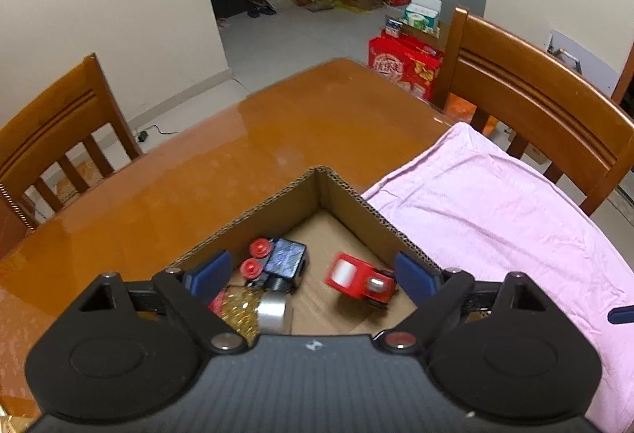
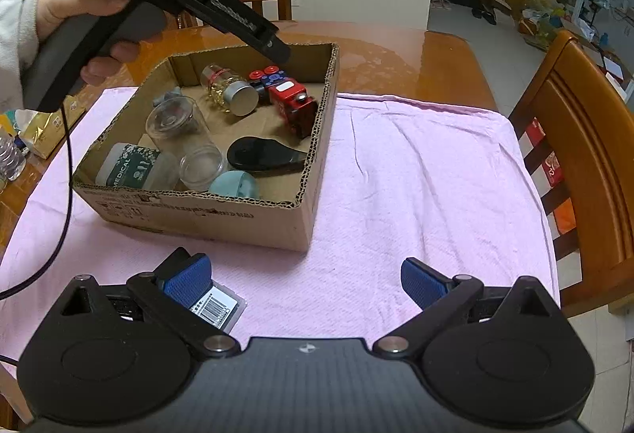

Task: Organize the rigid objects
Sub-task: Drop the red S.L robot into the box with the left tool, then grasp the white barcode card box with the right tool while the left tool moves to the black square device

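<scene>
At the left, a hand (image 2: 79,24) holds the left gripper (image 1: 313,274) above the far end of the cardboard box (image 2: 245,213), jaws spread with nothing between them. Under it the red toy train (image 1: 358,280) lies in the box beside a dark toy car (image 1: 277,262) and a gold-filled jar (image 2: 228,92). To the right, the right gripper (image 2: 305,278) hovers over the pink cloth (image 2: 416,175), jaws spread and empty; a small barcoded case (image 2: 218,308) lies by its left finger.

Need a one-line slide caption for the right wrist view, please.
Open right gripper over pink cloth; left gripper above cardboard box holding red toy train and jars.
</scene>
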`<action>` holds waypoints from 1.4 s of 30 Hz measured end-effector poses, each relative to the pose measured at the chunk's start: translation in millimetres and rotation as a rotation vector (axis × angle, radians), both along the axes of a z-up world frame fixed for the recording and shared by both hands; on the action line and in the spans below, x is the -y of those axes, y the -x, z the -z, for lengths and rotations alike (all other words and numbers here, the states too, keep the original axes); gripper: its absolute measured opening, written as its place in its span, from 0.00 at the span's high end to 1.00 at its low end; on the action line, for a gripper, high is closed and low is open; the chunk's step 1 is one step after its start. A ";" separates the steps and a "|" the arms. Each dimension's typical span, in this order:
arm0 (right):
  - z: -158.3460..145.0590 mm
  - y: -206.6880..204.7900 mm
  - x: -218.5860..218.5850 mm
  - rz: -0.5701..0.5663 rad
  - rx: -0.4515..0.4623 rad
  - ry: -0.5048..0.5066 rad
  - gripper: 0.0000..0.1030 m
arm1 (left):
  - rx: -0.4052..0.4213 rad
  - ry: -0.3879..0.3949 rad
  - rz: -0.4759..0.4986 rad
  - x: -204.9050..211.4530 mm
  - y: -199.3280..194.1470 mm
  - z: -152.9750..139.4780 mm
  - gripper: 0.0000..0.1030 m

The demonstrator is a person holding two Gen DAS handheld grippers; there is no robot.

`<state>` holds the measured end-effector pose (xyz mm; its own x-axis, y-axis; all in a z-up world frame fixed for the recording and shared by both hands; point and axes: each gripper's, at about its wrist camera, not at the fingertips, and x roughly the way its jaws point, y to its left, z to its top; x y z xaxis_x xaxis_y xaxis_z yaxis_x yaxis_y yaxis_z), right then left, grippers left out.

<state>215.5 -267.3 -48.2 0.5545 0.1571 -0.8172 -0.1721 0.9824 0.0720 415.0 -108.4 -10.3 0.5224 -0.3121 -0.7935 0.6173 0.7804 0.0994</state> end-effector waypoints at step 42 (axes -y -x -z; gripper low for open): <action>81.3 -14.5 -56.1 -0.034 -0.102 0.026 0.00 | 0.050 0.049 -0.533 -135.3 201.6 43.8 0.02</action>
